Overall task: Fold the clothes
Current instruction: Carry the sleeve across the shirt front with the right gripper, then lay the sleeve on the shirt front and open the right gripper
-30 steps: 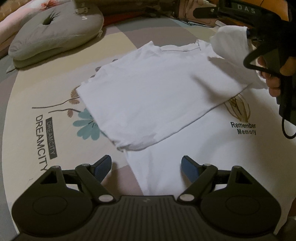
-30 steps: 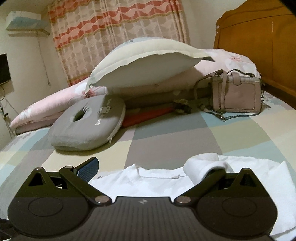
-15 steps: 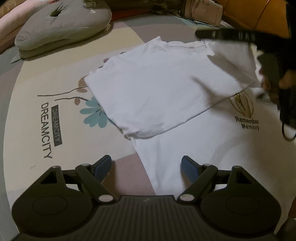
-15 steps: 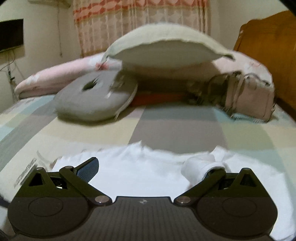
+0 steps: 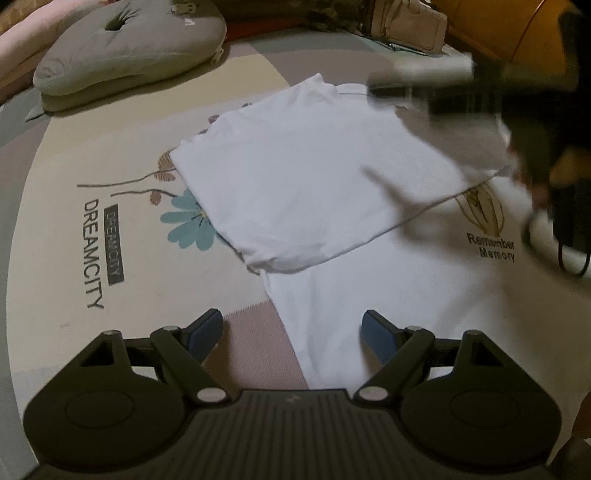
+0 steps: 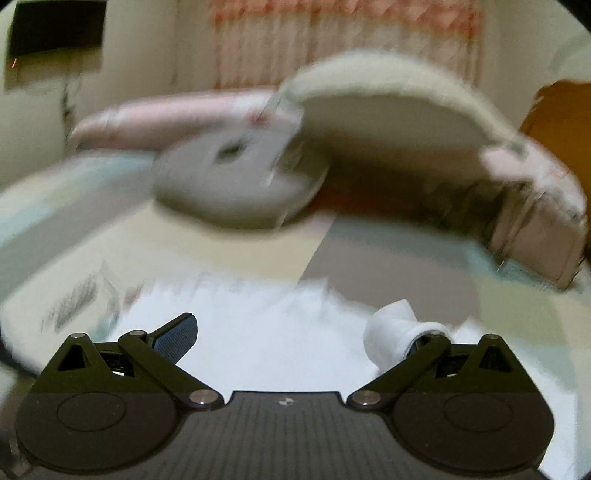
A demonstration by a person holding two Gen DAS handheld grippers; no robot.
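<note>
- Bedspread (image 5: 122, 155) with a flower print and the word DREAMCITY covers the bed beneath everything.
- White T-shirt (image 5: 314, 177) lies spread on it, its upper part folded over the lower; a printed emblem with "Remember Memory" shows at the right.
- Grey ring cushion (image 5: 129, 40) sits at the far left, well apart from the shirt; a pink handbag (image 5: 406, 26) stands at the far edge.
- Left tongs (image 5: 291, 332) hover with jaws wide apart and nothing between them, the shirt's lower edge running just ahead of them and under the right finger.
- Right tongs (image 6: 284, 332) stand apart over the shirt's far side; a bunched bit of white cloth (image 6: 391, 339) wraps over the right finger, not pinched between the pads. Their view is blurred.
</note>
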